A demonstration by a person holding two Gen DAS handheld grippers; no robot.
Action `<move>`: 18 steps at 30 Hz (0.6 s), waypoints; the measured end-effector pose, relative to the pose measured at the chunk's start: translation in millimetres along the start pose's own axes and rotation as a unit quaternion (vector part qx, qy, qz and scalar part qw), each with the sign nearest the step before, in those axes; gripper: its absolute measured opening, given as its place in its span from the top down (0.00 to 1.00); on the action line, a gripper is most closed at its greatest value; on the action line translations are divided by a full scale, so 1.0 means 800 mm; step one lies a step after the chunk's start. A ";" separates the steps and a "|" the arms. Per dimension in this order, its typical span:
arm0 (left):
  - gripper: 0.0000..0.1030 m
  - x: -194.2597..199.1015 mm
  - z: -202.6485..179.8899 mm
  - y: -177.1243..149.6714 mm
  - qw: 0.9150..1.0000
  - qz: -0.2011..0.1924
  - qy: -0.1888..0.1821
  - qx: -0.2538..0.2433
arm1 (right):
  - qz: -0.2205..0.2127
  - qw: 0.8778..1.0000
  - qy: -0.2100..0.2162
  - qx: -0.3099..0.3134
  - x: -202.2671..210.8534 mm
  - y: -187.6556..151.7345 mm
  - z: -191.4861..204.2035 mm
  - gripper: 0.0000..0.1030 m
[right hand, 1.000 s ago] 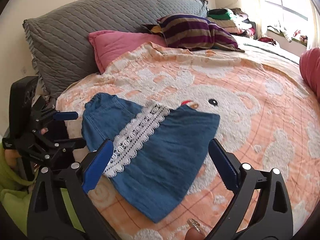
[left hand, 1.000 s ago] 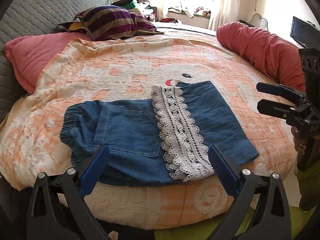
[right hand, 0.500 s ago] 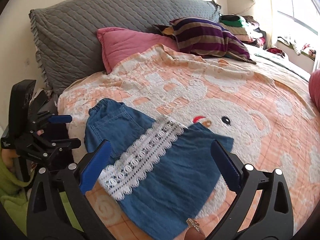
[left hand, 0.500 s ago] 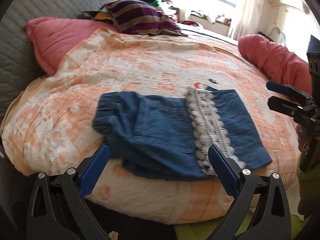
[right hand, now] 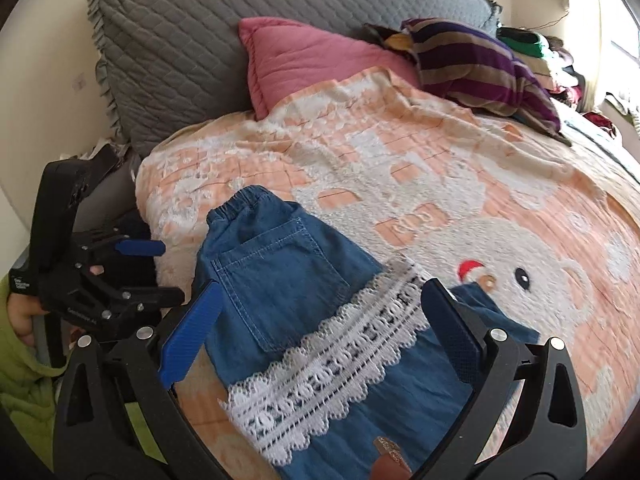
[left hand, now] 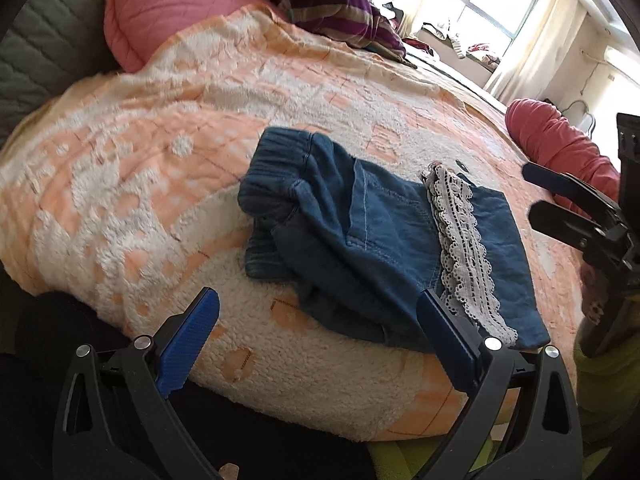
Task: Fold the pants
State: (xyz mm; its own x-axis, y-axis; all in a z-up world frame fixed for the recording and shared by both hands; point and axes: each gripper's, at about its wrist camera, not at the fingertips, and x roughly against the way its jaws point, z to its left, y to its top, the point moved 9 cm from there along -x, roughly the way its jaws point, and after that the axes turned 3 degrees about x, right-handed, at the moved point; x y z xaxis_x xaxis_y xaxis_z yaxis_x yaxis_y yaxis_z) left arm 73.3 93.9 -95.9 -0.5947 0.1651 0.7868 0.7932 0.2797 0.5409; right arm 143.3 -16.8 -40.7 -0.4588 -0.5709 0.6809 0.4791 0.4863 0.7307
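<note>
Both grippers are spread wide, nothing between the blue pads. Left gripper hangs off the near edge of the bed, its right pad over the hem corner of the pants, contact not clear. Right gripper is above the lace band and back pocket, not visibly touching cloth. The pants are denim, lying folded on the orange-and-white blanket near the bed edge, elastic waistband toward the pillows, lace strip across the leg. In the right wrist view the left gripper sits just beside the waistband end, held by a hand in a green sleeve. Farther back: a pink pillow, a grey quilted cushion, a striped cushion.
</note>
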 end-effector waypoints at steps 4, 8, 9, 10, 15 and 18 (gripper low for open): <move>0.05 -0.013 0.007 -0.006 0.999 0.020 -0.023 0.025 | 0.016 1.000 0.011 0.019 -0.024 0.013 0.006 0.09; 0.05 -0.027 0.006 -0.011 0.997 0.035 -0.055 0.044 | 0.029 0.998 0.046 0.037 -0.049 0.033 0.015 0.09; 0.05 -0.029 0.005 -0.011 0.996 0.037 -0.063 0.050 | 0.034 0.997 0.057 0.044 -0.058 0.040 0.018 0.09; 0.05 -0.030 0.003 -0.010 0.995 0.035 -0.075 0.055 | 0.043 0.996 0.063 0.049 -0.070 0.046 0.021 0.09; 0.06 -0.038 0.001 -0.003 0.993 0.032 -0.095 0.069 | 0.079 0.990 0.088 0.074 -0.112 0.064 0.034 0.09; 0.06 -0.047 0.003 0.002 0.992 0.032 -0.100 0.075 | 0.102 0.986 0.103 0.084 -0.137 0.071 0.041 0.09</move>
State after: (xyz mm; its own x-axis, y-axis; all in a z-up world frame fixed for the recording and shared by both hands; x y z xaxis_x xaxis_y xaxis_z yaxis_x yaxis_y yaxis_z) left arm 96.4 90.7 -125.5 -0.5698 0.3664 0.7356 0.8105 0.3984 0.4294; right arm 196.6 95.0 -71.8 -0.1958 -0.5637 0.8024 0.4068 0.6979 0.5895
